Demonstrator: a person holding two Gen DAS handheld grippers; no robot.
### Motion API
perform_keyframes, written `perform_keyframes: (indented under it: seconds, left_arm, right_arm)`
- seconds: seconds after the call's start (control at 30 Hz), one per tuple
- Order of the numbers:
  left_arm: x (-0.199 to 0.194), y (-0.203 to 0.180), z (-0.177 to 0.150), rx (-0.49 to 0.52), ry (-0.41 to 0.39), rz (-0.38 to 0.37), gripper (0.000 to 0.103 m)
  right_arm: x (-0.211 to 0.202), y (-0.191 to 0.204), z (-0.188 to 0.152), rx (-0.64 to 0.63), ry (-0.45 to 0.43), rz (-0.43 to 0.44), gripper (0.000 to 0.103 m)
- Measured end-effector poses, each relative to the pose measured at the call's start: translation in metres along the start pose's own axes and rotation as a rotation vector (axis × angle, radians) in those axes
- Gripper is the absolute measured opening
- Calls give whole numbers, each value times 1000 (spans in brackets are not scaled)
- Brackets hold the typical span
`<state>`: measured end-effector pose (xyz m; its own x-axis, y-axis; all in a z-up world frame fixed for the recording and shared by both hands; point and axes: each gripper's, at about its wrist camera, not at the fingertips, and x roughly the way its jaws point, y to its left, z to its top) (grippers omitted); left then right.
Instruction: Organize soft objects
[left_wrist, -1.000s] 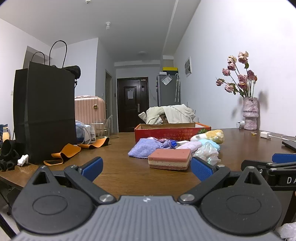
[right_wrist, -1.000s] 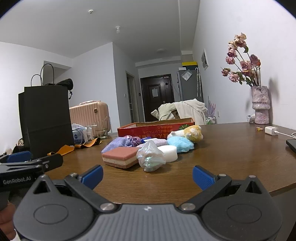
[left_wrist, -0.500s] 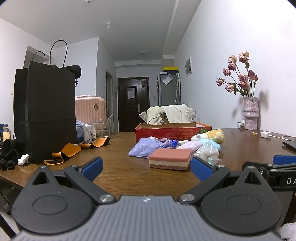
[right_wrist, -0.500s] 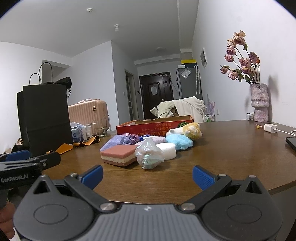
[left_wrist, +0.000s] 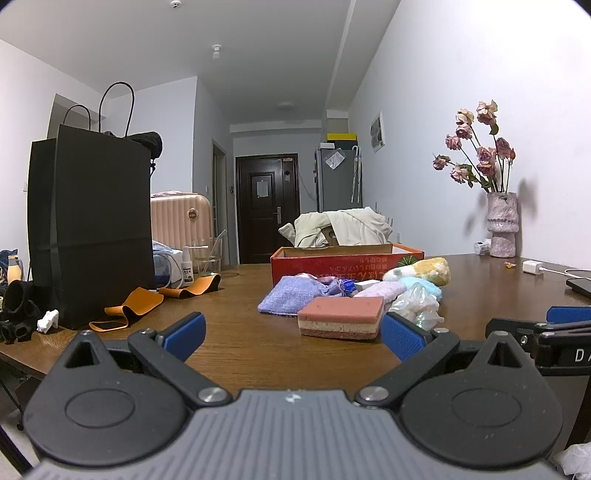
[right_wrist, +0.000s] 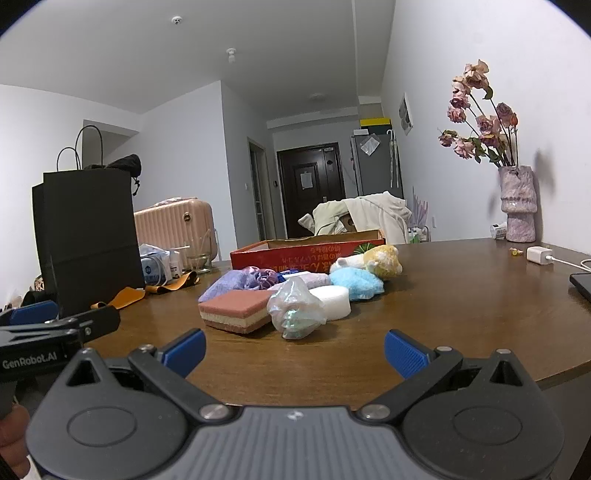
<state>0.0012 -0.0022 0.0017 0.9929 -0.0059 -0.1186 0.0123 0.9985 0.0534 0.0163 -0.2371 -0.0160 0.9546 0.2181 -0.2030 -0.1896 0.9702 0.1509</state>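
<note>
A heap of soft things lies mid-table in front of a red cardboard box. It holds a pink layered sponge, a purple cloth, a clear plastic bag, a white round foam, a blue fluffy cloth and a yellow plush toy. My left gripper is open and empty, short of the sponge. My right gripper is open and empty, short of the plastic bag.
A tall black paper bag stands at the left with orange straps beside it. A vase of dried roses stands far right by the wall. A white charger and cable and a dark device lie at the right edge.
Both grippers have edged a little closer to the heap. Nothing was gripped or released.
</note>
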Motion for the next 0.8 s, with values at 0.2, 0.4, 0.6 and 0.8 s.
perform_keyframes:
  seconds: [0.2,0.4,0.6,0.8]
  left_arm:
    - [2,-1,0,3,4,4,103]
    - [3,0,0,1,10,8,103]
    - [4,0,-1,5,15,10,103]
    - [7,-1,-2,8,25,15,103]
  right_arm:
    - [2,0,0,6,6,0,103]
    - [2,0,-1,8,6,-5,103]
    - [3,-1,-2,16,12,-8,103]
    - [7,-2,-3,21,21,-9,103]
